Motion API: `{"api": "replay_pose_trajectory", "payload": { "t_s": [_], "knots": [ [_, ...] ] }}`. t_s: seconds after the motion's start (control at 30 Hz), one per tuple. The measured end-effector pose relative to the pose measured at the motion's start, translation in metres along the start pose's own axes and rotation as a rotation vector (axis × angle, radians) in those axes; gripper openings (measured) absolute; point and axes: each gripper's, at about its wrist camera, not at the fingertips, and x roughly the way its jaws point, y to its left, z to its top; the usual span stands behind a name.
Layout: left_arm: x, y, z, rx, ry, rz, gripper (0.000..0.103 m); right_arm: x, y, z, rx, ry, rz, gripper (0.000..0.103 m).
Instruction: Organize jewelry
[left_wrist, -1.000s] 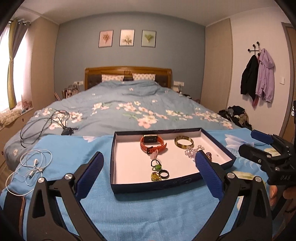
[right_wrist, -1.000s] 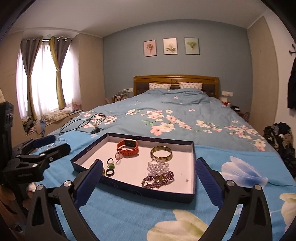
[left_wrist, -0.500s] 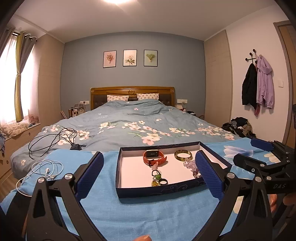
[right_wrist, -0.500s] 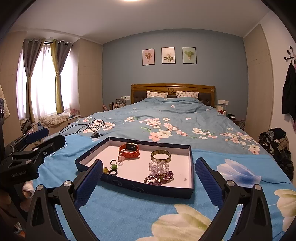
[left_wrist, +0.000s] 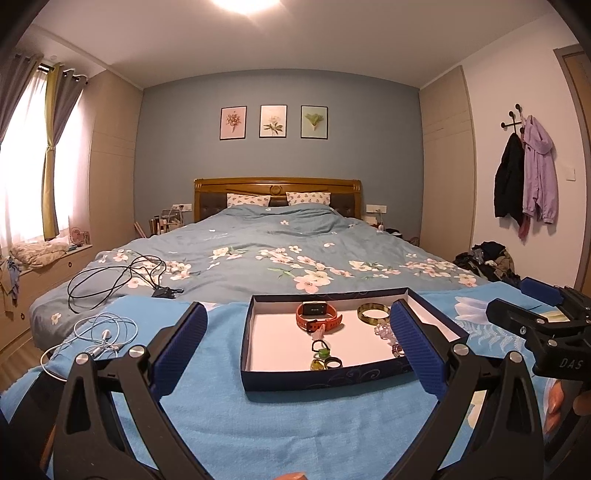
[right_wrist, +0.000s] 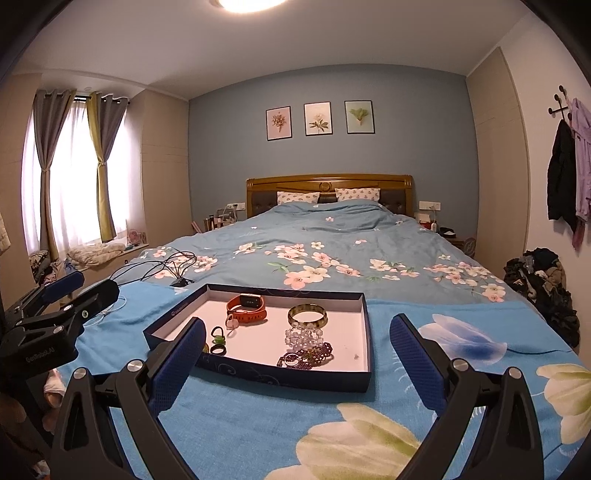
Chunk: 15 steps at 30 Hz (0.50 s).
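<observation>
Blue blanket (left_wrist: 295, 424) covers the foot of a bed in a bedroom with a blue-grey wall. Nearest the cameras, the left hand-held gripper (left_wrist: 295, 354) hangs above the blanket with its blue pads spread wide and nothing between them; the right hand-held gripper (right_wrist: 295, 363) is likewise wide open and holds nothing. Each shows at the edge of the other's view.

Just beyond them a shallow dark-blue box (right_wrist: 354, 332) with a white floor lies flat on the blanket. Inside, at its near left, sit small rings (right_wrist: 218, 341), one green, one black. At its near right lies a purple bead bracelet (right_wrist: 308, 356), touching a clear bead bracelet (right_wrist: 304, 335) just behind it. Farther back are an orange watch (right_wrist: 246, 307) on the left and a greenish bangle (right_wrist: 307, 314) on the right, apart from each other.

Left of the box, white earphones (left_wrist: 99, 336) lie on the blanket, and a black cable (left_wrist: 122, 277) is coiled on the flowered duvet (left_wrist: 295, 254) beyond. Farthest off stand the wooden headboard (left_wrist: 277, 184) and three framed flower prints (left_wrist: 273, 121); coats (left_wrist: 526, 177) hang on the right wall.
</observation>
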Motion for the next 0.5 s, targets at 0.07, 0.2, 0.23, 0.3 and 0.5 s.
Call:
{"api": "replay_pose_trajectory", "payload": {
  "t_s": [0.07,0.2,0.23,0.3,0.5],
  "knots": [
    [-0.0027,0.0002,-0.0003,0.0,-0.006,0.01,0.097,-0.0007,0.0009,0.0003,-0.004,-0.004,-0.007,0.096],
    [-0.0027,0.0015,-0.001,-0.002,-0.005,0.015,0.097,-0.0019,-0.0004,0.0013,0.006,-0.012,-0.011,0.096],
    [-0.0023,0.0014,-0.001,-0.001,-0.005,0.013,0.097,-0.0019,-0.0007,0.0014,0.007,-0.012,-0.011,0.096],
    [-0.0027,0.0005,-0.0012,0.005,-0.008,0.019,0.097,-0.0014,-0.0007,0.0011,0.003,-0.006,-0.015,0.096],
    [-0.0034,-0.0025,-0.0015,0.02,-0.016,0.023,0.097,-0.0016,-0.0006,0.0001,0.002,-0.006,-0.021,0.096]
  ]
}}
